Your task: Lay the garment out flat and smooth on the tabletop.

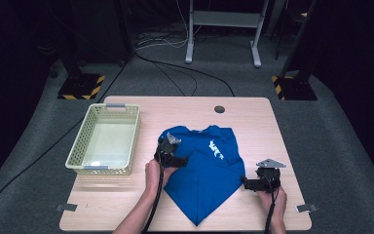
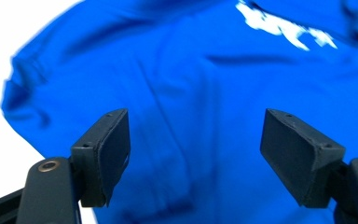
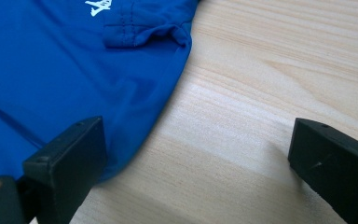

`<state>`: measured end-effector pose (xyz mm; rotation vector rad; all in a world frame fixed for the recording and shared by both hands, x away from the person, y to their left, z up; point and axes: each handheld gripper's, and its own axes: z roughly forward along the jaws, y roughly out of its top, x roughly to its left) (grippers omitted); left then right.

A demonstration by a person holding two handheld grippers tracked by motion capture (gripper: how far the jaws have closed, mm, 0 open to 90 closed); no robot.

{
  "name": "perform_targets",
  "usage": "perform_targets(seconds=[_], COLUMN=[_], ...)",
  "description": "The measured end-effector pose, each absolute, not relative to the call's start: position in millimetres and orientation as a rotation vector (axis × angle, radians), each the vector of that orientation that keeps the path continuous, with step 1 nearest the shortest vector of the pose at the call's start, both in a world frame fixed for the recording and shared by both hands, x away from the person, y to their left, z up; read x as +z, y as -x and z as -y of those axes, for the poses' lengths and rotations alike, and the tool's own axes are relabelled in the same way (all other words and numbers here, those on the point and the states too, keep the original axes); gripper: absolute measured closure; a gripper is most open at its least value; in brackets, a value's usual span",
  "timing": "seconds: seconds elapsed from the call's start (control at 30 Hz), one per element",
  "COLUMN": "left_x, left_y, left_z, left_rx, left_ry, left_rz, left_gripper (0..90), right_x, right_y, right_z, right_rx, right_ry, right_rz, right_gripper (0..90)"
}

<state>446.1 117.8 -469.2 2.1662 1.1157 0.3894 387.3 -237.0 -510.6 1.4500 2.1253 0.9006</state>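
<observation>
A blue T-shirt (image 1: 207, 173) with a white print lies folded on the wooden table (image 1: 258, 122), one corner pointing toward the near edge. My left gripper (image 1: 184, 160) hovers over the shirt's left side, jaws apart. In the left gripper view the left gripper (image 2: 196, 154) stands open above the blue cloth (image 2: 205, 84), which is blurred, and nothing is between the pads. My right gripper (image 1: 246, 184) rests low at the shirt's right edge. In the right gripper view the right gripper (image 3: 198, 163) is open, its left jaw over the shirt's hem (image 3: 65, 84) and its right jaw over bare wood.
A pale perforated basket (image 1: 79, 148) stands at the table's left, beside the shirt. A round cable hole (image 1: 219, 109) sits near the far edge. Tape marks (image 1: 305, 208) lie at the near corners. Beyond the table are floor cables and a stand's feet.
</observation>
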Motion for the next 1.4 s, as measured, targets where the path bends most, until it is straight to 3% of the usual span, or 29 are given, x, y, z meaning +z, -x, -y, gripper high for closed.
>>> perform_targets(seconds=[0.4, 0.9, 1.2, 1.33, 1.4], left_x=[-502, -510, -510, -510, -510], left_y=[-411, -393, -393, -393, -393], left_z=[-138, -144, -144, -144, -144], left_rx=[0.387, 0.454, 0.455, 0.456, 0.456], left_ry=[-2.165, -2.082, -2.081, -2.081, -2.082], left_rz=[-1.165, -1.126, -1.129, -1.129, -1.128], left_gripper=[15.8, 16.3, 16.3, 16.3, 16.4], right_x=[-511, -511, -504, -491, -486], right_y=[-386, -371, -382, -395, -407], right_z=[236, 235, 229, 208, 194], right_rx=[0.894, 0.892, 0.929, 0.929, 0.903], right_ry=[-1.463, -1.451, -1.437, -1.376, -1.339], right_rz=[-2.113, -2.118, -2.145, -2.156, -2.185], right_gripper=[3.3, 2.9, 0.0, 4.0, 10.2])
